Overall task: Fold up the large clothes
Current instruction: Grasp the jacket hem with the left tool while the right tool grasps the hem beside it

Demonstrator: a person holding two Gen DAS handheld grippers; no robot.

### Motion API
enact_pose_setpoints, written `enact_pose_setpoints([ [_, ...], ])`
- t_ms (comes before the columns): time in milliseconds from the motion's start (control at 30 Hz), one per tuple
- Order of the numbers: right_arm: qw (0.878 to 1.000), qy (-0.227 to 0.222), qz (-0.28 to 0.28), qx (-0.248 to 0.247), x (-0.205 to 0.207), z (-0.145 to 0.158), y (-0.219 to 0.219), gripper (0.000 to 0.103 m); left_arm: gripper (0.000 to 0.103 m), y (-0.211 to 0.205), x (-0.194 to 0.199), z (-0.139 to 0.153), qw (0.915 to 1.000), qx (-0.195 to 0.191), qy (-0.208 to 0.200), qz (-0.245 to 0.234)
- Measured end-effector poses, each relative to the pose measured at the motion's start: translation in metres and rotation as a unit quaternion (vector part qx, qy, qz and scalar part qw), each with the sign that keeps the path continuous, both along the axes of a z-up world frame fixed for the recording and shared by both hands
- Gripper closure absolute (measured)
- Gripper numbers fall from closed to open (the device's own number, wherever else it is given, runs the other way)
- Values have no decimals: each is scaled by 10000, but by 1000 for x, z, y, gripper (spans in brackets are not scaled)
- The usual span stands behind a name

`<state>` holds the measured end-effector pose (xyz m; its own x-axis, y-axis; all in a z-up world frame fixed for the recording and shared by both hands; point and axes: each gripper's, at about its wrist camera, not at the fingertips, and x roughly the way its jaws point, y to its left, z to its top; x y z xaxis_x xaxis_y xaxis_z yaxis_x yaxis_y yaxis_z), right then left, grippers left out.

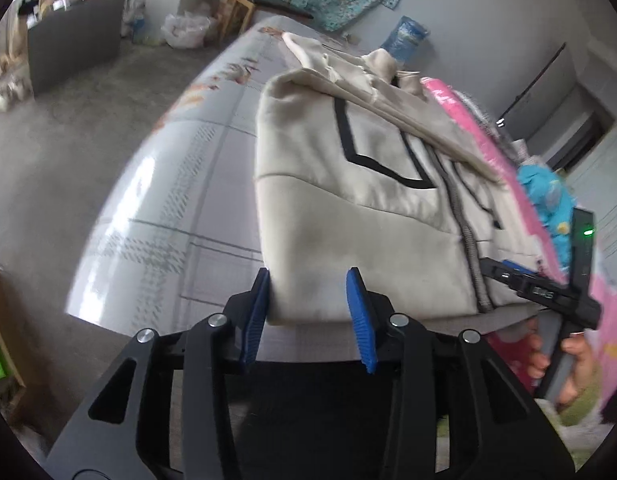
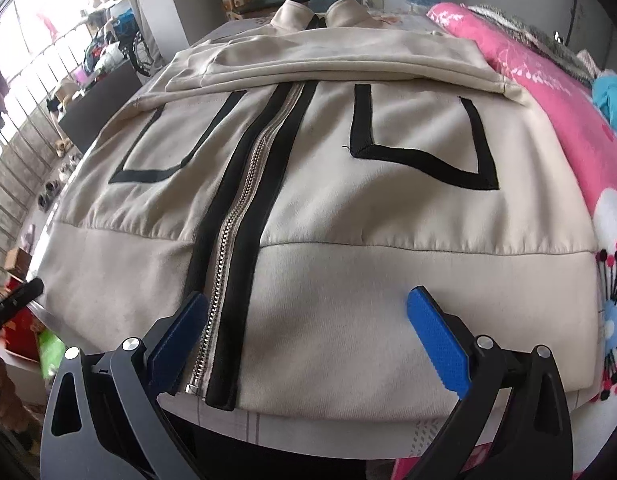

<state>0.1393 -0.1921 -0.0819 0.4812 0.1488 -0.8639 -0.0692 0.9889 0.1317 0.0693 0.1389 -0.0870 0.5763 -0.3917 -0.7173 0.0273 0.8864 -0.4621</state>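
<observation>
A beige zip-up jacket with black pocket outlines and a metal zipper lies flat on the bed, sleeves folded across its chest. It also shows in the left wrist view. My left gripper is open, its blue pads on either side of the jacket's left hem corner. My right gripper is open wide over the right half of the hem, beside the zipper's lower end. The right gripper's body also shows in the left wrist view, held in a hand.
The bed sheet is grey-white with a pattern. A pink floral blanket and a blue cloth lie along the jacket's right side. The floor, a dark cabinet and a wooden chair stand beyond the bed.
</observation>
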Motion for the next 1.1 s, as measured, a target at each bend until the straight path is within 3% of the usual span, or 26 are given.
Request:
enact_pose_setpoints([
  [100,9998,-11,-101,144,0,1,-3,6,68,9,-2,-7,9977,-673,34,38],
  [167,9999,-5,-116,101,1,0,-1,6,75,15,-2,-13,9945,-1040,88,107],
  [267,9998,148,-62,-103,0,1,7,6,87,16,0,-16,9925,-1217,88,97],
  [333,9999,107,101,67,-5,9,16,6,90,18,1,-12,9923,-1237,96,53],
  [467,9928,-425,1086,281,-27,37,61,6,93,25,6,7,9898,-1419,38,-139],
  [633,9709,-419,2298,525,-47,33,129,6,93,27,11,17,9879,-1509,24,-362],
  [833,9577,-512,2812,-327,-50,7,183,31,93,34,9,16,9850,-1668,79,-422],
  [967,9527,-696,2848,-796,-48,2,197,63,93,38,7,20,9815,-1835,95,-542],
  [1033,9535,-715,2821,-785,-46,2,198,77,84,38,8,20,9801,-1880,153,-613],
  [1100,9555,-732,2778,-673,-45,5,196,90,60,38,9,17,9787,-1926,291,-652],
])
